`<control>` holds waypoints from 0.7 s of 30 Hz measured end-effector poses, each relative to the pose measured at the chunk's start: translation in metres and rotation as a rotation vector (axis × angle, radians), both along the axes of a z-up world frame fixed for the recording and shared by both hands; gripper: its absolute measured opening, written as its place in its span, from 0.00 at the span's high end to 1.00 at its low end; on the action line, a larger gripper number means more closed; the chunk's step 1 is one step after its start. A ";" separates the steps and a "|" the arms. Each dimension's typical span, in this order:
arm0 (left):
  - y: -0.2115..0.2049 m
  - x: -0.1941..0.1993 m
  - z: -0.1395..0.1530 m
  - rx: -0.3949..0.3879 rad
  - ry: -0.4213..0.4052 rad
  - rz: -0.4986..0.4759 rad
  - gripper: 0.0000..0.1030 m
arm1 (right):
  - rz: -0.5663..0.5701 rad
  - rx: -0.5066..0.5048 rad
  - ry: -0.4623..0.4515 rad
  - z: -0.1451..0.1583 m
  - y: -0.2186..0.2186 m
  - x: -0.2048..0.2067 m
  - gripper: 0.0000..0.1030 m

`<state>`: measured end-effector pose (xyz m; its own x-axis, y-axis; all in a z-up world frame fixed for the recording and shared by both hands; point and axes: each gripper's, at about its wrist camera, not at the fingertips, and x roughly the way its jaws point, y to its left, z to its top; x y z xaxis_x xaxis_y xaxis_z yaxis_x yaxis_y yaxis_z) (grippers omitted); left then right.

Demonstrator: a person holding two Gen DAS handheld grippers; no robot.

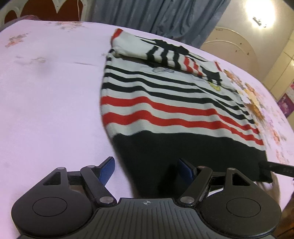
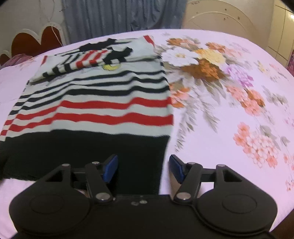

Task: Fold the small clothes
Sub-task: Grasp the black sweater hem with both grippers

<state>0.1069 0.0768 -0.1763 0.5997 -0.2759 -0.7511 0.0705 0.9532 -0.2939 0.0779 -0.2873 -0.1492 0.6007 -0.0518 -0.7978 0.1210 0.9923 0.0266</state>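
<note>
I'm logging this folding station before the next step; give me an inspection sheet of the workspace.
Surface: bedsheet, pink with floral print, mostly flat.
Job's things: striped sweater lies flat, sleeves folded across its chest, black hem nearest both cameras.
Clutter: nothing seen.
Grippers: left gripper open at the hem's left corner; right gripper open at the hem's right corner; neither pinches cloth.
Cables: nothing seen.
Surroundings: grey curtain, headboard, a lit lamp.
</note>
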 end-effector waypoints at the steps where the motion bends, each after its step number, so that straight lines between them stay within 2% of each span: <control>1: -0.002 0.000 0.000 -0.002 -0.002 -0.003 0.29 | -0.002 0.017 0.004 -0.003 -0.003 0.000 0.41; 3: -0.005 0.003 -0.001 -0.009 -0.004 -0.010 0.29 | -0.002 0.035 0.005 -0.005 -0.004 0.001 0.42; 6: -0.007 0.007 -0.001 -0.019 0.002 -0.027 0.29 | 0.008 0.068 0.005 -0.005 -0.005 0.003 0.52; 8: -0.008 0.010 -0.001 -0.029 0.008 -0.031 0.31 | 0.016 0.077 0.013 -0.005 -0.005 0.005 0.54; 10: -0.007 0.010 -0.001 -0.025 0.006 -0.038 0.47 | 0.020 0.088 0.020 -0.005 -0.006 0.007 0.58; 12: -0.005 0.012 -0.002 -0.026 0.009 -0.033 0.56 | 0.027 0.107 0.028 -0.004 -0.007 0.010 0.68; 14: -0.001 0.014 -0.002 -0.037 0.018 -0.026 0.63 | 0.019 0.132 0.032 -0.005 -0.010 0.011 0.73; 16: 0.004 0.014 -0.003 -0.055 0.033 -0.023 0.81 | 0.014 0.138 0.035 -0.004 -0.012 0.011 0.80; 18: 0.007 0.012 -0.004 -0.064 0.047 -0.029 0.83 | 0.011 0.158 0.040 -0.003 -0.014 0.010 0.86; 20: 0.008 0.011 -0.004 -0.051 0.054 -0.044 0.83 | 0.017 0.157 0.044 -0.003 -0.015 0.010 0.85; 21: 0.009 0.010 -0.004 -0.053 0.060 -0.043 0.83 | 0.021 0.150 0.048 -0.003 -0.015 0.010 0.80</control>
<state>0.1168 0.0855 -0.1803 0.5411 -0.3408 -0.7688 0.0915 0.9326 -0.3490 0.0881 -0.3019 -0.1520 0.5611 0.0819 -0.8237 0.1054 0.9799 0.1693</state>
